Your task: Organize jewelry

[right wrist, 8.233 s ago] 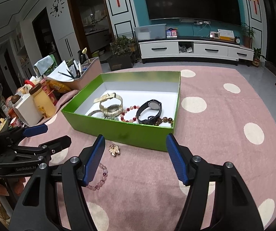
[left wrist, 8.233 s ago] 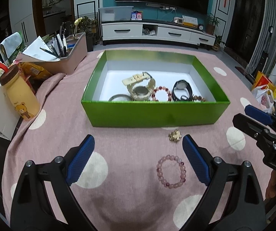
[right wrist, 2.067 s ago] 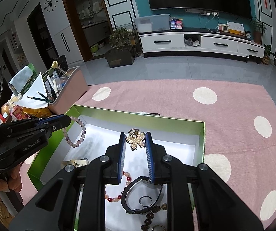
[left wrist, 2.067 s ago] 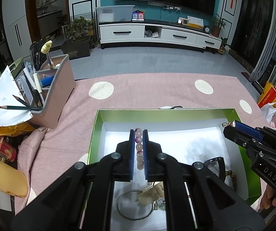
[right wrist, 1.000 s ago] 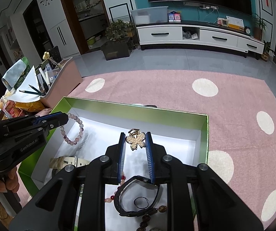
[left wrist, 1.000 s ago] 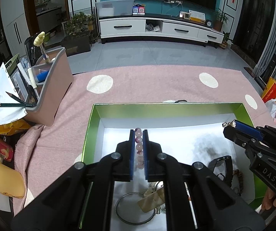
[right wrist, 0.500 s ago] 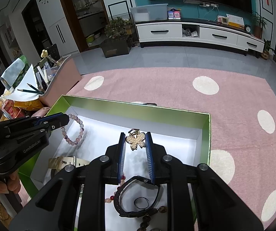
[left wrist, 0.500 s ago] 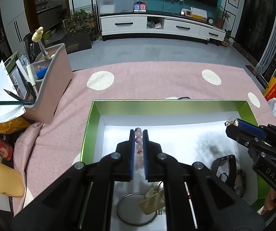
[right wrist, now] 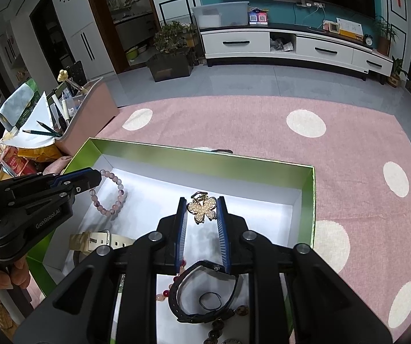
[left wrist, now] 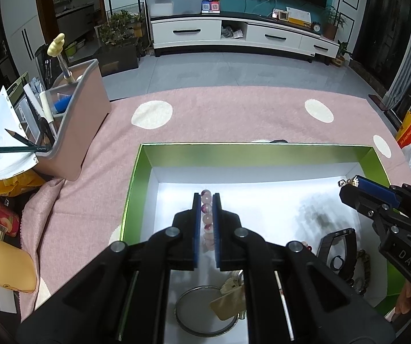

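— Two loads, both over the green box (right wrist: 308,189)? 
— Yes. Left gripper (left wrist: 206,197) pinched tight on the pink bead bracelet (right wrist: 110,197), loop dangling off the tips above the box's left side, near the far left corner. Right gripper (right wrist: 202,209) closed narrowly on the butterfly brooch (right wrist: 202,207), wings flat between the pads, above bare white floor toward the far wall.
— Room underneath?
— Plenty, probably. Near half crowded: black watch (right wrist: 202,298), cream strap (right wrist: 96,239), metal bangle (left wrist: 202,312), dark beads. Far half bare.
— Next?
— Likely straight down and release; bracelet clear of the left wall, brooch well short of the right wall.
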A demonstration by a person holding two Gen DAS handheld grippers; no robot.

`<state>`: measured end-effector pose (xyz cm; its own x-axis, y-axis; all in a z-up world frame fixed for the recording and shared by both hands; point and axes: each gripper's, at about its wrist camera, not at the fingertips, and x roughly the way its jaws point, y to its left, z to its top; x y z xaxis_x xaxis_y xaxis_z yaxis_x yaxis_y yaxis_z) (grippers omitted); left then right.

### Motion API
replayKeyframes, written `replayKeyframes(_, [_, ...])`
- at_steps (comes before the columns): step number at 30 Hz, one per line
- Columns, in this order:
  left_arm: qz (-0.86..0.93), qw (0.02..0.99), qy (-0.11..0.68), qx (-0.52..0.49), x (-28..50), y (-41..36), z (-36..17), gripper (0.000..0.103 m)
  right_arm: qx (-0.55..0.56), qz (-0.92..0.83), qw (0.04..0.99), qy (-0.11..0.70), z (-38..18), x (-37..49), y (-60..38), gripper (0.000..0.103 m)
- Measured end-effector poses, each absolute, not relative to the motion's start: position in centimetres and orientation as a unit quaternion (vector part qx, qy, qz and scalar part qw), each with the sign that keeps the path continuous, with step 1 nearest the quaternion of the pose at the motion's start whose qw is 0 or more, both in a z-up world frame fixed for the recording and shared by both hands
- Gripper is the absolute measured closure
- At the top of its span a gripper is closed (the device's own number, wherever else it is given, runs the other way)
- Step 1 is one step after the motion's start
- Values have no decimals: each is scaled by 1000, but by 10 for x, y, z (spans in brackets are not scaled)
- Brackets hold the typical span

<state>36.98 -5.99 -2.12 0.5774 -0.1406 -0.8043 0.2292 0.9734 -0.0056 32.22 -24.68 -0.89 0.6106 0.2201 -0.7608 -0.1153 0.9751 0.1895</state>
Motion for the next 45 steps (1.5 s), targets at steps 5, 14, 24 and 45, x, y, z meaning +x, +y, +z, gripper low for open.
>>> replayKeyframes(5, [-102, 884, 453, 50, 372, -58, -25, 96, 59, 92, 894, 435, -10, 324, -246, 83])
replayKeyframes(14, [-97, 882, 459, 52, 373, -58, -26, 96, 58, 84, 888, 449, -13, 326, -245, 82])
replayKeyframes(24, [-94, 882, 459, 49, 370, -57, -18, 73, 57, 75, 890, 445, -7, 321, -249, 81])
replayKeyframes(45, [-35, 896, 439, 53, 322, -40, 65, 2, 33, 28, 889, 456, 58, 271, -257, 1])
